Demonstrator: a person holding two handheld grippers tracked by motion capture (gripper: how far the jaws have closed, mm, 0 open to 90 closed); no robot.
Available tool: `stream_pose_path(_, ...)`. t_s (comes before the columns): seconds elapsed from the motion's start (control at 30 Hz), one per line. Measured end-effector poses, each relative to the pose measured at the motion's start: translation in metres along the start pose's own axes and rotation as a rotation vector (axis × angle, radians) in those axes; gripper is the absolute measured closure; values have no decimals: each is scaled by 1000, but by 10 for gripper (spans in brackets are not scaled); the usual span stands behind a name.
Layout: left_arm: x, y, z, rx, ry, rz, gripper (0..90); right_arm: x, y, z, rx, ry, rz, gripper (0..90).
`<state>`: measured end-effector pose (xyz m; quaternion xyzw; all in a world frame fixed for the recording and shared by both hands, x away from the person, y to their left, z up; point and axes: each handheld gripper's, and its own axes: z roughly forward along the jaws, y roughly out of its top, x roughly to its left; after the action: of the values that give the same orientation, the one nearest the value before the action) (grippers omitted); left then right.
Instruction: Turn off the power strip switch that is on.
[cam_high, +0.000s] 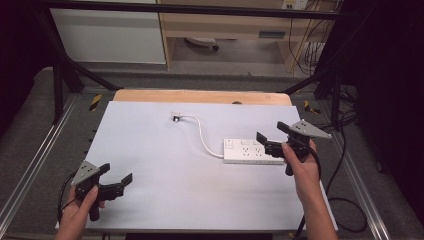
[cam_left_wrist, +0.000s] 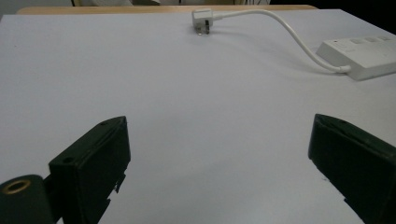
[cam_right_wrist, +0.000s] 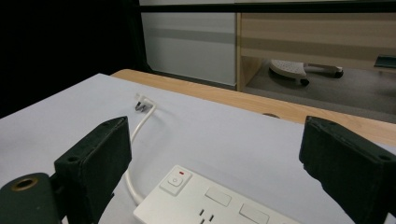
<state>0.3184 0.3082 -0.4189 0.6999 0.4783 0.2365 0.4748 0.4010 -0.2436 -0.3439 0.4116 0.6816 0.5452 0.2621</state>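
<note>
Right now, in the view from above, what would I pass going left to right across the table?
Left black tongs held open near the table's left front corner → small white plug → curving white cable → white rectangular power strip → right black tongs, open at the strip's right end.

A wooden table (cam_high: 150, 95) carries a pale grey mat (cam_high: 165, 170) that covers nearly all of its top, leaving a strip of wood bare along the twelve o'clock edge. On the mat, toward three o'clock, lies a white power strip (cam_high: 250, 151). Its white cord (cam_high: 202, 132) curves toward eleven o'clock and ends in a plug (cam_high: 176, 118) lying near the mat's far edge.
</note>
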Motion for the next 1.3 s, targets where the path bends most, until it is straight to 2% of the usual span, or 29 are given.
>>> stream_pose_path(0.23, 0, 0, -1, -4, -3, -2, 55, -4, -7, -12, 2, -8, -8, 98)
stream_pose_path(0.57, -1, 0, -1, -4, -7, 1, 56, -9, -18, -26, -26, -15, -9, 58)
stream_pose_path(0.77, -1, 0, -1, -4, -8, 2, 57, -10, -26, -35, -38, -41, -19, 30)
stream_pose_path(1.0, -1, 0, -1, -2, -8, 8, 57, -14, -45, -43, -41, -79, -32, 21)
stream_pose_path(1.13, -2, 0, -1, -1, -10, 9, 57, -16, -57, -43, -26, -86, -33, 22)
stream_pose_path(1.3, -2, 0, -1, 1, -11, 13, 58, -16, -75, -39, 20, -58, -4, 22)
